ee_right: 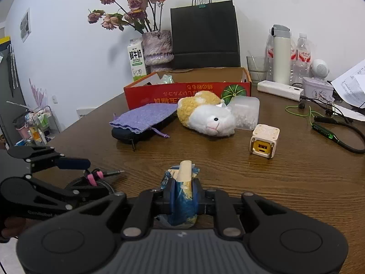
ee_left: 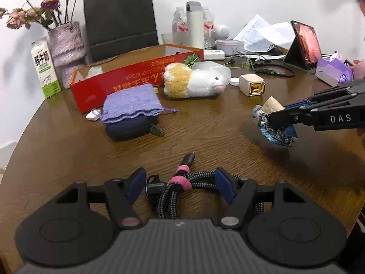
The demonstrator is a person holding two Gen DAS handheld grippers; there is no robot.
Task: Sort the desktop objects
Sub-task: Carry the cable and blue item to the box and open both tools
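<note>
Low in frame, left gripper [ee_left: 180, 183] gapes around the coiled cable [ee_left: 182, 187], ready to clamp; right gripper [ee_right: 183, 196] clenches a crumpled wrapper [ee_right: 182, 191], presumably box-bound.

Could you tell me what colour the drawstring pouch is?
The pouch is lilac purple; the right wrist view shows it best.

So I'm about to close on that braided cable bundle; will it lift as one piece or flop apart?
Probably as one piece: the pink strap binds the braided cable bundle coils together. The free plug end may dangle. It looks light, and the open left gripper already straddles it.
</note>
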